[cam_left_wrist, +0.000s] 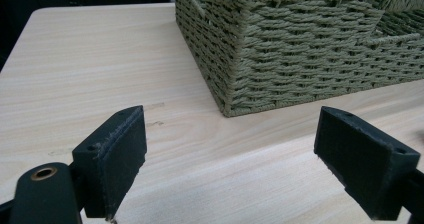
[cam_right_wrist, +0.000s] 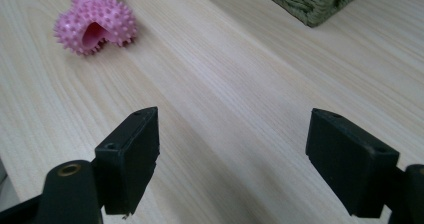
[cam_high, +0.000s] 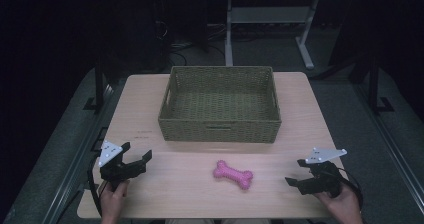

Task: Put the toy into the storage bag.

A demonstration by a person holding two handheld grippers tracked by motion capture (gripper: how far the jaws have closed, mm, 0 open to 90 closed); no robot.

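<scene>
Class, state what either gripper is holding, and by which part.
Nothing: the left gripper and right gripper are open; the pink bone toy lies untouched.

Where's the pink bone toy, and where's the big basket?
pink bone toy point(cam_high: 233, 174): high view, on the middle of its shaft.
basket point(cam_high: 220, 129): high view, on its near outside wall.
</scene>
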